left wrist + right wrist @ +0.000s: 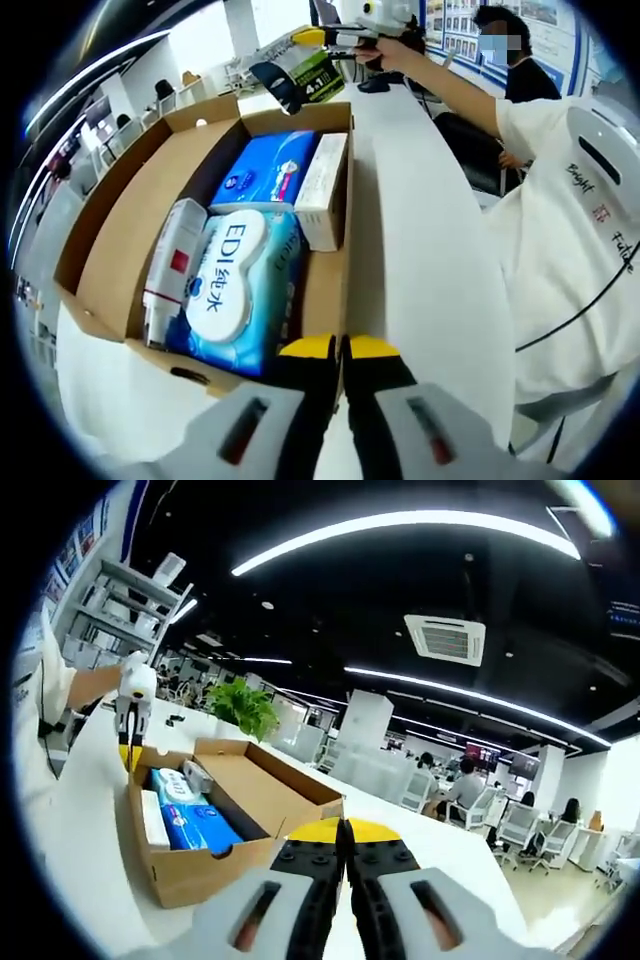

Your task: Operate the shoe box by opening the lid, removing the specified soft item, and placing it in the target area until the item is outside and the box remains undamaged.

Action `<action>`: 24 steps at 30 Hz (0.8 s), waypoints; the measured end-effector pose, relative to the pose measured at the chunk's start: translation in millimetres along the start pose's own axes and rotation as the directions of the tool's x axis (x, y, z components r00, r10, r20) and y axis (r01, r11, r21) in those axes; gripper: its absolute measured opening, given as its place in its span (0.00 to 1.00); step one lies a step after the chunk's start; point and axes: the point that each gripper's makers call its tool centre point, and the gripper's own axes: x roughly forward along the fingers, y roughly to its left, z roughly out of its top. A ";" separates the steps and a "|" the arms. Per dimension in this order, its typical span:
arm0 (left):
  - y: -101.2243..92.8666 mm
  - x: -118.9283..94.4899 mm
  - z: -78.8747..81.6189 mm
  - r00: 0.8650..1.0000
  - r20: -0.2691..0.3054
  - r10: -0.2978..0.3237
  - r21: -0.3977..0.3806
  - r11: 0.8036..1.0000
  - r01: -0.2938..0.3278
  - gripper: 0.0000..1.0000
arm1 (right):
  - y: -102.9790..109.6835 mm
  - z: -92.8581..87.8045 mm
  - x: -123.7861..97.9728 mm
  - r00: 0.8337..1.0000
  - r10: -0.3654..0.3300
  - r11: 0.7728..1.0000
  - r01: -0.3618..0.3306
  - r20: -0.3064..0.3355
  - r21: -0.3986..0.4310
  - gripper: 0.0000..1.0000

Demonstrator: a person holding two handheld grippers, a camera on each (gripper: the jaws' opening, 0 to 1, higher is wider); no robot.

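Open from above: cardboard box [326, 290], lid flap [140, 215] folded back on one side. Packed tight inside with wipes pack [238, 285], blue packet [270, 168], white carton [322, 190], spray bottle [170, 268]. Bare white table [425, 260] alongside the box, passable.

We read "EDI" with Chinese characters after it on the white lid of the wipes pack [232, 290] in the box [110, 270]. On the person's white shirt [570, 200] we make out "Bright" and "Future" in script. The green pack [318, 78] at the far end bears "4+1"; print on the blue pack [265, 168] is too small for us.
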 end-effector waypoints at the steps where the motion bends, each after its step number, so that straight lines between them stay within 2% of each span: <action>1: 0.0 -0.1 0.0 1.000 0.001 0.001 0.001 1.000 -0.001 0.03 | -3.4 -0.6 -0.1 1.000 -0.012 1.000 0.012 -0.001 0.010 0.00; 17: 0.7 -0.1 -0.4 1.000 0.004 0.003 0.002 1.000 -0.003 0.03 | -24.1 -1.7 -5.7 0.998 -0.065 0.998 0.065 -0.007 -0.001 0.00; 19: 0.7 -0.1 -0.3 1.000 0.007 0.004 0.003 1.000 -0.004 0.03 | -31.5 -1.8 -6.3 0.995 -0.098 0.995 0.097 -0.013 -0.038 0.00; 22: 0.7 -0.1 -0.2 1.000 0.009 0.007 0.004 1.000 -0.007 0.03 | -29.1 -5.4 -5.9 0.995 -0.098 0.994 0.097 -0.017 -0.057 0.00; 24: 0.6 -0.2 0.0 1.000 0.012 0.006 0.004 1.000 -0.006 0.03 | -24.3 -14.2 -5.4 0.995 -0.092 0.994 0.090 -0.032 -0.069 0.00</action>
